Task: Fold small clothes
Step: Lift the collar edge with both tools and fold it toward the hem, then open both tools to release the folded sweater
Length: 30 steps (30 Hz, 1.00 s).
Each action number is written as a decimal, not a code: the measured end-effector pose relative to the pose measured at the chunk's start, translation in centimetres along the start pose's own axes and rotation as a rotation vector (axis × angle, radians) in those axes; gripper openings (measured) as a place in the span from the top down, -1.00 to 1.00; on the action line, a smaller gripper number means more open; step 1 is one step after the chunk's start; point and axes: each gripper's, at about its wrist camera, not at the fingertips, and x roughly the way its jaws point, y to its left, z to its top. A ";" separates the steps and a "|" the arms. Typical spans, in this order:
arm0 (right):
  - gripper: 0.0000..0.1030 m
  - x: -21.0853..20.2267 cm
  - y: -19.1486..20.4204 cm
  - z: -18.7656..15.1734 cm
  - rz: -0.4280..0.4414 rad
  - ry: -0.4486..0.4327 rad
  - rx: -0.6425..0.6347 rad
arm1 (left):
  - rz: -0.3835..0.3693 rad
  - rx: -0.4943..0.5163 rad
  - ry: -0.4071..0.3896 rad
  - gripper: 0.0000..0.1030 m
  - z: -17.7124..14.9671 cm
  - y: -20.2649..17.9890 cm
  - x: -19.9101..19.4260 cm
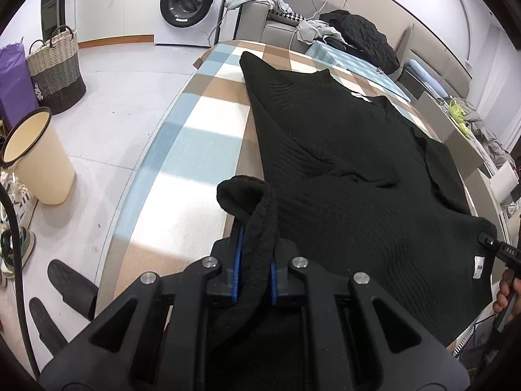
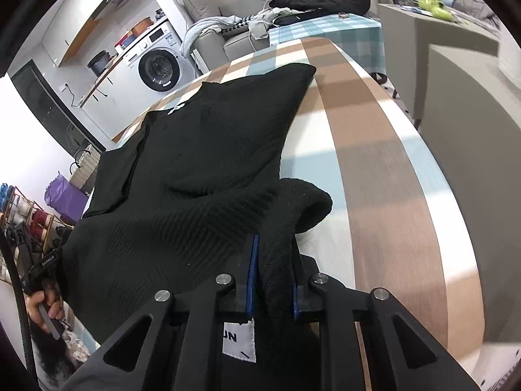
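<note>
Checked tablecloth (image 1: pixel 182 150) covers table, washing machine (image 1: pixel 186 3) far behind. Black sweater (image 1: pixel 342 150) spread flat across cloth. Left gripper (image 1: pixel 254 260) pinching near-left hem corner. Right gripper (image 2: pixel 275 277) pinching near-right hem corner, white label (image 2: pixel 238 340) hanging beneath.

The black knit sweater (image 1: pixel 342 150) lies spread over the checked tablecloth (image 1: pixel 195 137), stretching away ahead of both grippers; its near hem is bunched and lifted, one corner pinched in the left gripper (image 1: pixel 254 270), the other in the right gripper (image 2: pixel 275 280). A white label (image 2: pixel 238 340) hangs just below the right gripper's jaws; the far shoulders lie flat.
</note>
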 end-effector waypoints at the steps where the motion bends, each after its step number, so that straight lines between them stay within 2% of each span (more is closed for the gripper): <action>1: 0.70 -0.2 0.0 -0.3 0.001 0.000 0.005 | -0.002 -0.002 -0.003 0.80 -0.2 0.2 -0.3; 8: 0.67 0.7 -0.5 0.5 -0.016 -0.016 0.047 | 0.010 -0.038 -0.010 0.77 0.6 1.1 0.0; 10: 0.48 0.8 -0.7 0.8 -0.016 -0.007 0.075 | -0.009 -0.062 0.000 0.67 0.6 1.5 -0.3; 11: 0.42 0.6 -0.9 0.8 -0.016 0.006 0.079 | -0.018 -0.066 0.002 0.50 0.5 1.7 -0.6; 12: 0.32 0.1 -1.0 0.6 -0.016 0.007 0.075 | -0.024 -0.070 -0.003 0.21 0.3 1.9 -1.1; 13: 0.17 -0.8 -1.3 0.4 -0.011 -0.010 0.075 | -0.021 -0.079 -0.018 0.05 -0.1 2.3 -1.8; 14: 0.12 -1.5 -1.6 0.0 -0.001 -0.026 0.079 | -0.015 -0.088 -0.035 -0.19 -0.4 2.6 -2.4; 15: 0.06 -2.3 -1.9 -0.3 0.010 -0.036 0.085 | -0.008 -0.096 -0.047 -0.28 -0.8 3.0 -3.1; 21: 0.06 -4.8 -3.4 -3.0 0.007 -0.046 0.101 | 0.007 -0.108 -0.030 -0.28 -2.8 4.0 -5.1; 28: 0.06 -3.9 -2.2 -4.0 0.044 -0.057 0.018 | 0.012 -0.078 -0.001 -0.28 -4.4 3.0 -5.3; 30: 0.07 -3.2 -1.9 -3.7 0.046 -0.032 0.000 | 0.013 -0.079 0.003 -0.28 -4.4 2.8 -5.3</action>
